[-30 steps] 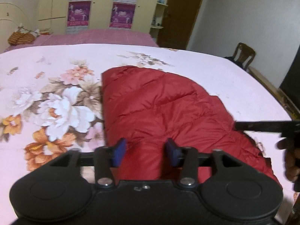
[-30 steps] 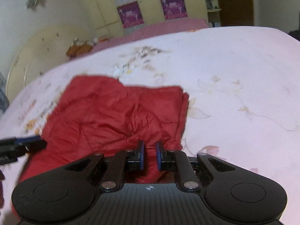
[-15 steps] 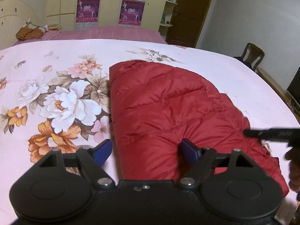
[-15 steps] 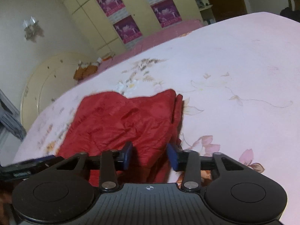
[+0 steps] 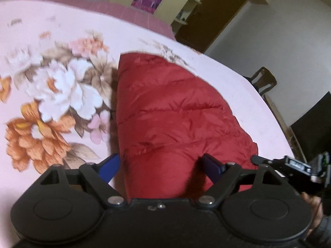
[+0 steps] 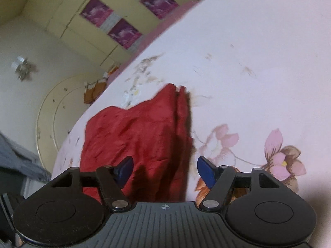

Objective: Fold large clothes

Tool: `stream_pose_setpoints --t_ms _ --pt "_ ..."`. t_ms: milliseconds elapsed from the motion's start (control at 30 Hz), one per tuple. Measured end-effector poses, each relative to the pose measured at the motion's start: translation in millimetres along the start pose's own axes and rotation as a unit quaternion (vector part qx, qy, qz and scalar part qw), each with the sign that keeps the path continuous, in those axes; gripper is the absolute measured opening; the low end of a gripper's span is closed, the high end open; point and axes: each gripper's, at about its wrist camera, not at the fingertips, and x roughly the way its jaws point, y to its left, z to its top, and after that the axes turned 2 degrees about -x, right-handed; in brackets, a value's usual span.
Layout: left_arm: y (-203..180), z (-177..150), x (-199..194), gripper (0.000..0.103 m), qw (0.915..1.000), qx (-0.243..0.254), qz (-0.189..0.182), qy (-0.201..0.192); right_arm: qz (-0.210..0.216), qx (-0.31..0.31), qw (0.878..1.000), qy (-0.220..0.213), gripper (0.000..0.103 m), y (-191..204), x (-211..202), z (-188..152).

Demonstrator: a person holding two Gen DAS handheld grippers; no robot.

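We see a deep red quilted jacket [image 5: 175,111] lying on a pale pink bedsheet [image 5: 51,31] printed with white, orange and pink flowers. Our tongs are black with blue pads [image 6: 203,170]. Purple posters [image 6: 124,32] hang on cream-yellow cupboards [image 6: 68,18] behind.

A yellow wardrobe [image 6: 86,26] with purple posters [image 6: 96,12], white walls [image 5: 279,31], a wooden chair [image 5: 264,80].

Both wrist views close, angled down, sharing red jacket [image 5: 175,119] on bed [image 6: 258,72]
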Motion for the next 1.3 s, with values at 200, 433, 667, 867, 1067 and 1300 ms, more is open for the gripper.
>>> stream_pose_setpoints --t_ms 200,433,667,867,1067,1300 --pt "14.8 -4.3 14.3 0.079 0.9989 -0.034 -0.028 0.017 0.032 0.030 0.999 0.019 0.068 -6.8 15.1 5.4" --pt "21.4 -9.7 13.2 0.070 0.9973 -0.054 -0.048 0.010 0.066 0.039 0.996 0.050 0.051 -8.0 28.5 8.9" --pt "-5.1 -12.8 -11.0 0.052 0.9990 -0.017 -0.033 -0.023 0.078 0.004 0.996 0.031 0.021 10.2 11.7 11.6" --pt "-27.4 -10.8 -21.4 0.052 0.9993 0.027 0.004 -0.025 0.058 -0.030 0.997 0.038 0.020 24.5 7.4 3.0" --pt "-21.3 -8.7 -36.4 0.052 0.9984 0.026 -0.018 -0.046 0.065 -0.036 0.997 0.018 0.020 43.0 -2.2 -1.0" --pt "8.9 10.0 -63.6 0.052 0.9963 0.031 -0.044 -0.067 0.065 -0.066 0.996 -0.008 0.020 97.4 1.2 -7.5"
